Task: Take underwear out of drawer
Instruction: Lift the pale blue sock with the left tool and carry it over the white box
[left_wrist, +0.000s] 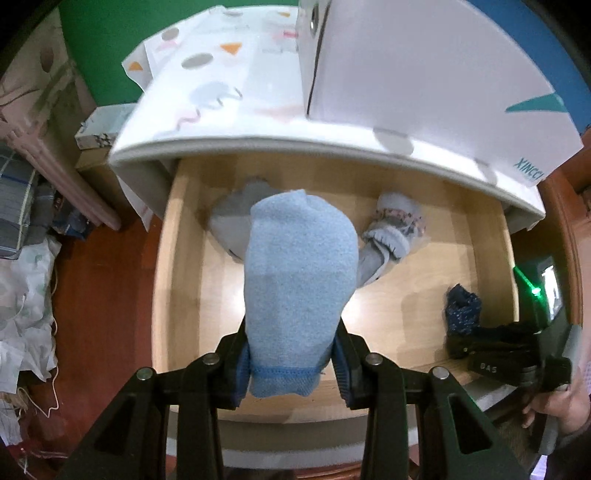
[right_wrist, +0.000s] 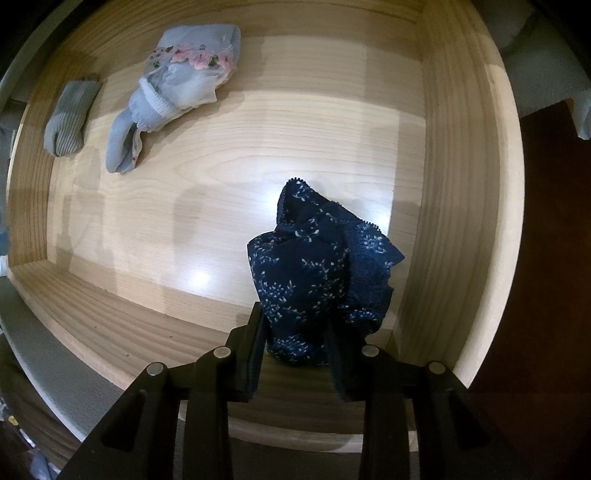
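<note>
The wooden drawer (left_wrist: 173, 258) stands pulled out below a white cabinet top. My left gripper (left_wrist: 291, 343) is shut on a light blue knitted garment (left_wrist: 299, 266), which hangs above the drawer and hides part of its floor. In the right wrist view, my right gripper (right_wrist: 293, 347) points down into the drawer (right_wrist: 461, 184), near its front right corner. Its pads press on a navy underwear piece with small white sprigs and lace trim (right_wrist: 314, 266). The left wrist view shows that gripper (left_wrist: 480, 350) low at the right, with the navy underwear (left_wrist: 461, 310) at its tip.
A pale grey bundle with a pink floral band (right_wrist: 177, 85) and a grey sock (right_wrist: 70, 118) lie at the drawer's back. A patterned cloth (left_wrist: 221, 92) and white box (left_wrist: 424, 74) sit on the cabinet. Bags and clutter (left_wrist: 26, 258) crowd the floor at left.
</note>
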